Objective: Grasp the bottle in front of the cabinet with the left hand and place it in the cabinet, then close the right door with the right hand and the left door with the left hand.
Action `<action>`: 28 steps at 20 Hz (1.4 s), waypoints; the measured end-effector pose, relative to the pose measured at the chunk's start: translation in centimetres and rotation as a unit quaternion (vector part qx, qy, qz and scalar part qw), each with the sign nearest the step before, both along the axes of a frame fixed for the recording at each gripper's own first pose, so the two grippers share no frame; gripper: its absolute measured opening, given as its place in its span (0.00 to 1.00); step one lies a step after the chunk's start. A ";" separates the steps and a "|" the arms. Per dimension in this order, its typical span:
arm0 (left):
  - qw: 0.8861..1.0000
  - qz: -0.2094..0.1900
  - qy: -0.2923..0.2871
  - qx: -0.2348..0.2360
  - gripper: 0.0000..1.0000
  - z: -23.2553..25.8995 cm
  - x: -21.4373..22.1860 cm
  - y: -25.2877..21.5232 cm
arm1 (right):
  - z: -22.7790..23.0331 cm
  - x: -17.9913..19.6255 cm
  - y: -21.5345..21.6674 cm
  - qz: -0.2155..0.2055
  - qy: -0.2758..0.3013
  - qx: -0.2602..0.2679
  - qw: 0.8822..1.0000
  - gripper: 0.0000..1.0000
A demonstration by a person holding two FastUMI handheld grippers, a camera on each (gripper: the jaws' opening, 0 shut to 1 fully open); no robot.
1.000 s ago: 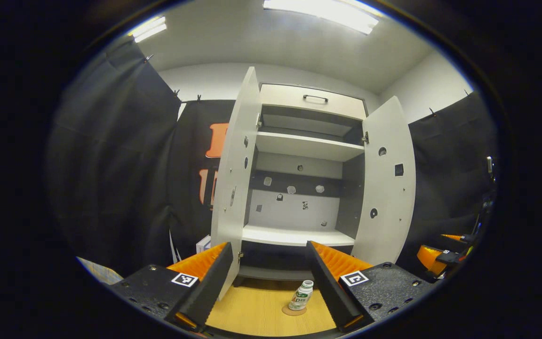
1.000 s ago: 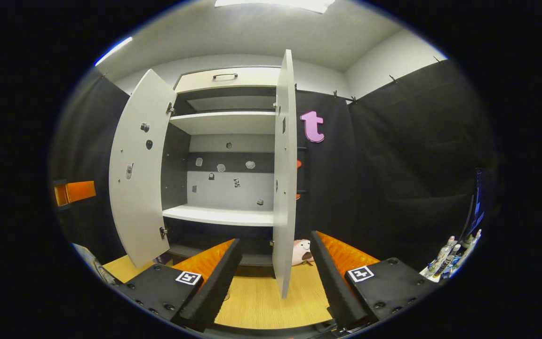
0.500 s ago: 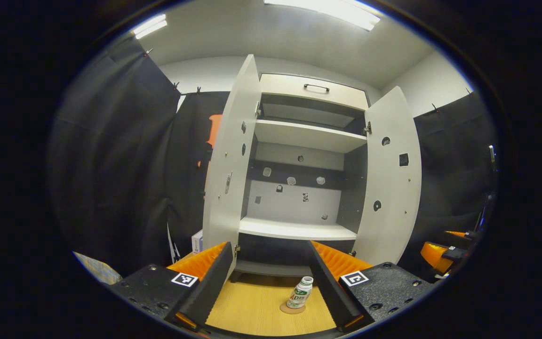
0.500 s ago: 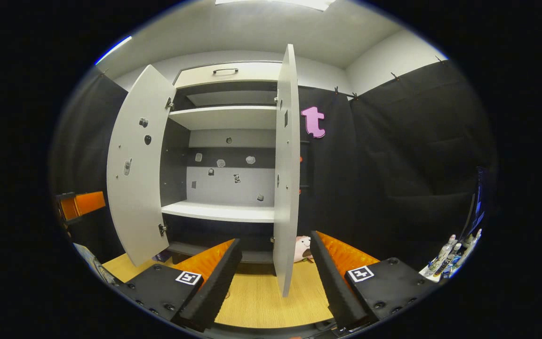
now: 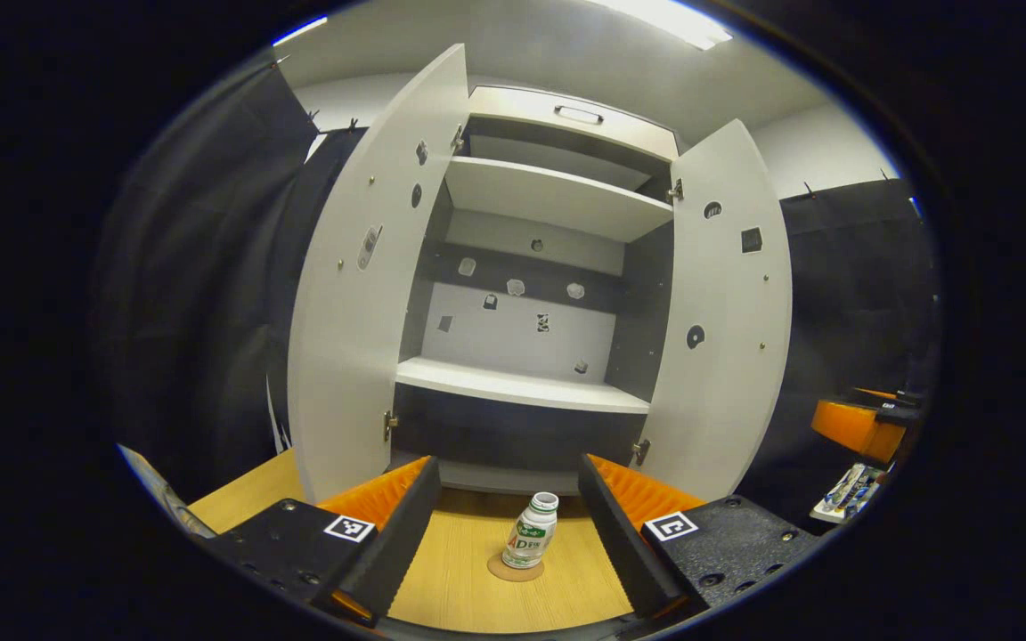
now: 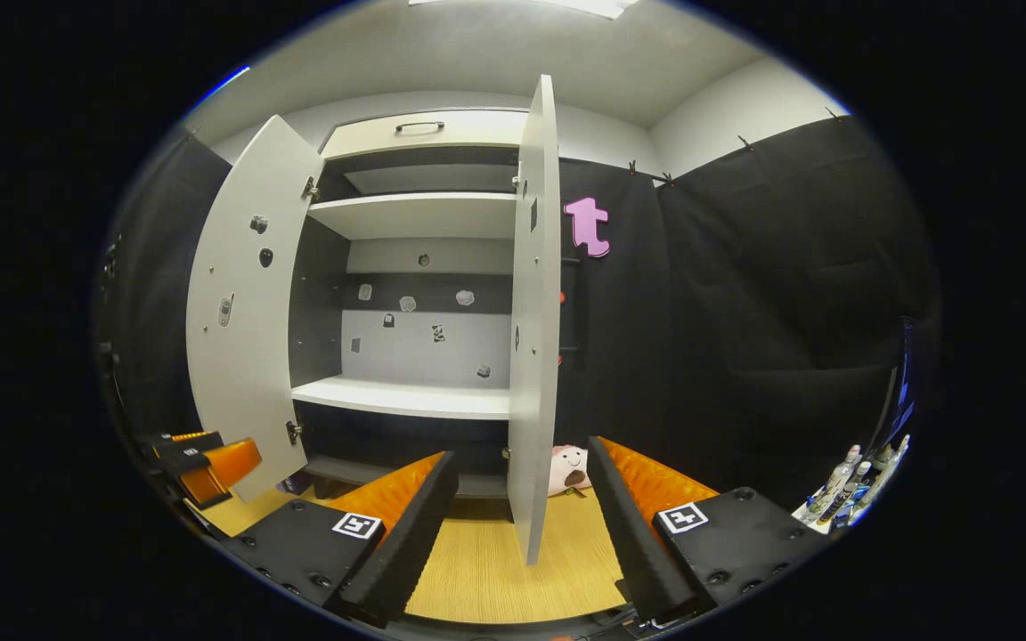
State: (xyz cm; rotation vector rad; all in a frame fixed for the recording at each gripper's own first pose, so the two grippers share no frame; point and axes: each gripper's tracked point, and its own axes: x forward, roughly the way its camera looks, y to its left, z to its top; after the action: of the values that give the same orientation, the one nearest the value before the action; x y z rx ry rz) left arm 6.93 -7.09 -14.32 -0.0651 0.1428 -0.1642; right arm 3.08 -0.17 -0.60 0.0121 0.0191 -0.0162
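Table [image 5: 464,570]: I see light wood.
On it: cabinet [image 5: 531,267], coaster [image 5: 515,570] under bottle [image 5: 531,532], plush [image 6: 568,469].

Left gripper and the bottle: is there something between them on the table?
No. In the left gripper view, bare wooden tabletop lies between the open left gripper and the bottle, which stands upright on a round coaster.

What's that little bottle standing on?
The bottle stands upright on a small round brown coaster, which lies on the wooden floor in front of the open cabinet. The part of the coaster right beneath the bottle is covered.
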 end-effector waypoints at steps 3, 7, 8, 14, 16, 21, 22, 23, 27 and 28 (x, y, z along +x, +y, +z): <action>0.999 -0.011 0.031 0.001 0.95 -4.0 1.3 -1.0 | -0.4 0.5 -0.5 -0.006 0.007 -0.004 1.000 0.97; 0.998 -0.026 0.053 0.020 0.95 -8.4 3.2 -2.4 | -1.6 1.2 -1.3 -0.018 0.026 -0.003 0.999 0.97; 0.998 -0.031 0.059 0.024 0.95 -9.5 3.7 -2.8 | -1.9 1.3 -1.5 -0.020 0.030 -0.002 0.999 0.97; 0.992 -0.047 0.117 0.030 0.95 -16.3 6.5 -4.9 | -2.2 3.2 -2.4 -0.032 0.035 -0.003 0.999 0.97; 0.989 -0.051 0.134 0.031 0.96 -18.1 7.5 -5.5 | -2.5 3.5 -2.8 -0.038 0.040 -0.007 0.998 0.97; 0.984 -0.063 0.160 0.037 0.95 -21.4 9.7 -6.9 | -3.7 4.3 -3.9 -0.052 0.055 -0.002 0.997 0.97; 0.983 -0.060 0.168 0.040 0.95 -22.3 10.2 -7.0 | -3.9 4.4 -4.1 -0.056 0.058 0.001 0.997 0.97; 0.982 -0.054 0.173 0.044 0.95 -23.0 10.6 -6.9 | -4.2 4.2 -4.3 -0.059 0.061 0.003 0.996 0.97; 0.980 -0.040 0.183 0.064 0.95 -25.2 12.2 -6.9 | -5.1 4.3 -5.5 -0.073 0.073 -0.005 0.995 0.97; 0.980 -0.033 0.186 0.068 0.95 -25.6 12.4 -6.8 | -5.4 4.3 -5.7 -0.077 0.075 -0.003 0.994 0.97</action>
State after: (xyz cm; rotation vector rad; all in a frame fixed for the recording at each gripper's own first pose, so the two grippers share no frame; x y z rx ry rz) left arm 19.38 -13.84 -39.96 0.0455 0.5298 -0.2064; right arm 7.38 -5.87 -5.95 0.0063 0.1690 -0.1706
